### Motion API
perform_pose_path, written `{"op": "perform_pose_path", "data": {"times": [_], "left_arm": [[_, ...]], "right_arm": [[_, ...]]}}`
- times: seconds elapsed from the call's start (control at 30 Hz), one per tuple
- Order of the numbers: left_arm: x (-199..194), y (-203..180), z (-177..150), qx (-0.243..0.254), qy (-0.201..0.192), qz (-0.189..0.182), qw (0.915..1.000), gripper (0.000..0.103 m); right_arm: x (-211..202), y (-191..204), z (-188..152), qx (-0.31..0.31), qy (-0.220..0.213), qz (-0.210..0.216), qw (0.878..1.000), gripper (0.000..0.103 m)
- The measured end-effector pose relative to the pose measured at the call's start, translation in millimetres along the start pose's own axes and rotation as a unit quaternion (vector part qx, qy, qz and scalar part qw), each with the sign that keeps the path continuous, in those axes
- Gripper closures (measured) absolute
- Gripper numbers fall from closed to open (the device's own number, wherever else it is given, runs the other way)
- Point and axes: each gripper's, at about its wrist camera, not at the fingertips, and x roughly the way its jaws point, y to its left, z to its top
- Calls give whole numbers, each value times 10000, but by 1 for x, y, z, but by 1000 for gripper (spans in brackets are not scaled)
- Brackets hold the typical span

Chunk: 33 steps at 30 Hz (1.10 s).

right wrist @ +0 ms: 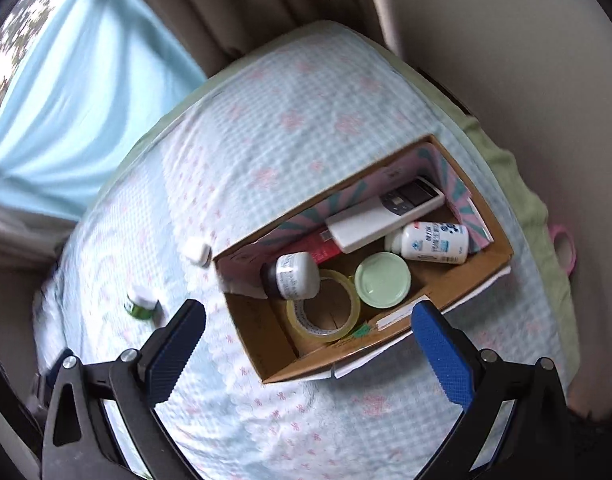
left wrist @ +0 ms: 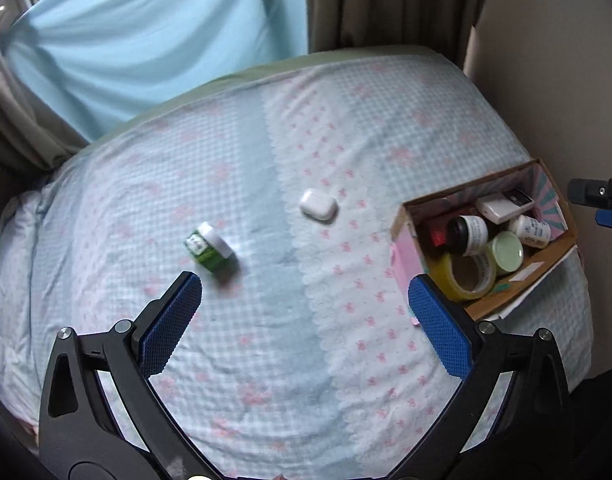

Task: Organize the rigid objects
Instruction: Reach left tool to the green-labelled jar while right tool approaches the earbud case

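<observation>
A small green jar with a white lid (left wrist: 210,248) lies on its side on the bed, just beyond my left gripper's left fingertip. A white earbud case (left wrist: 318,204) lies further off, mid-bed. My left gripper (left wrist: 306,292) is open and empty above the bedspread. A cardboard box (left wrist: 545,252) stands at the right and holds a tape roll (right wrist: 323,306), a dark bottle (right wrist: 292,276), a green lid (right wrist: 382,279), a white bottle (right wrist: 431,242) and a remote (right wrist: 385,214). My right gripper (right wrist: 309,320) is open and empty above the box (right wrist: 258,320). The jar (right wrist: 142,302) and case (right wrist: 196,251) lie left of it.
The bed has a pale blue checked cover with pink bows (left wrist: 266,360). A blue curtain (left wrist: 146,40) and brown drapes (left wrist: 385,4) hang behind it. A beige wall (right wrist: 505,60) stands close on the right. A pink loop (right wrist: 563,248) lies at the bed's right edge.
</observation>
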Motion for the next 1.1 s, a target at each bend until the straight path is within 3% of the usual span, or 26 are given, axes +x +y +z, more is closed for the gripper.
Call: {"op": "perform_pose_path", "data": {"times": [0.1,0.23,0.33,0.5,0.73,0.87,1.1], "left_arm": [[-8,38,-9,-294,-142,240,9992,0],[-12,82,-17,-581,-207,253,9978,0],[-11,107,-18,-553,-216,333,9977,0],[5,143,-4,-264,-67,137,9995,0],[69,161,20,619,597,-220,9961,0],[113,159,30,952,985,-493,9894,0],[218,144,27,1595,1553,-481,9737,0]], "right_arm": [[-4,33,-7,-633,-273,22,9976,0],[-4,82,-12,-1465,-267,90,9888,0],[1,115,-12,-2014,-254,59,9792,0],[25,163,-6,-2676,-21,169,9634,0],[97,217,4,-3460,509,-15,9369,0],[151,236,13,-3732,950,-75,9228,0],[254,253,28,-4338,1447,-387,8885,1]]}}
